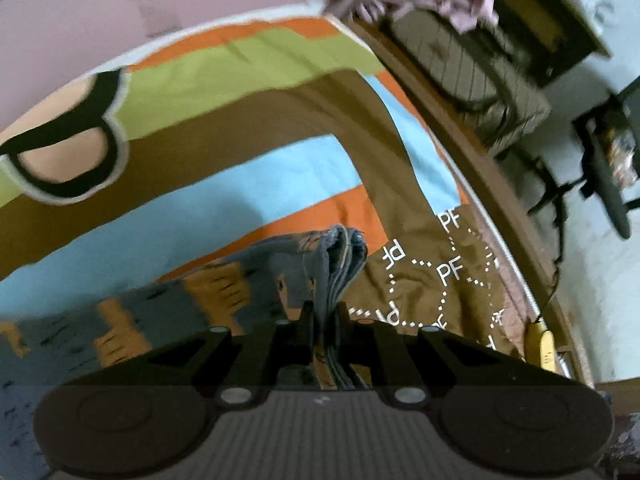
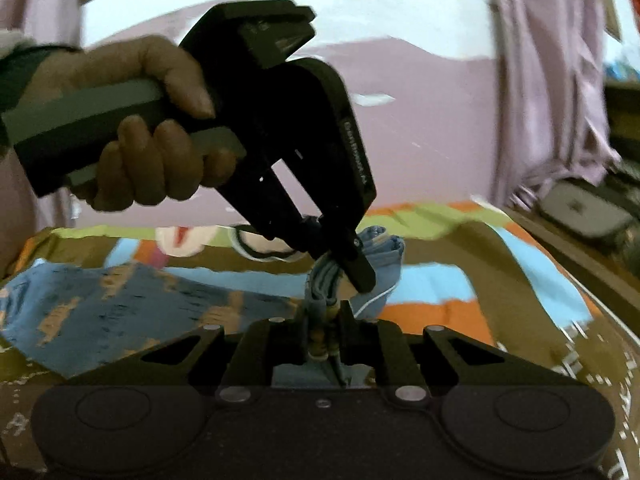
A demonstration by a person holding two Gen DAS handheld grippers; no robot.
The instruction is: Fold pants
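Note:
The pants (image 1: 180,312) are blue-grey with orange-brown patches and lie across a striped bedsheet (image 1: 240,64). My left gripper (image 1: 325,312) is shut on a bunched stack of their folded edges, which stands up between its fingers. In the right wrist view the pants (image 2: 120,300) spread out to the left over the bedsheet (image 2: 440,280). My right gripper (image 2: 324,320) is shut on the same bunch of layers. The left gripper (image 2: 340,264), held by a hand (image 2: 152,160), clamps that bunch from above, just beyond the right one. Both grips lift the gathered end slightly off the sheet.
The bed's wooden edge (image 1: 460,152) runs along the right, with a wire basket (image 1: 480,72) and dark furniture beyond it. A yellow object (image 1: 546,344) lies by that edge. A pink wall (image 1: 120,8) is behind the bed. Pink cloth (image 2: 552,80) hangs at right above a grey box (image 2: 588,208).

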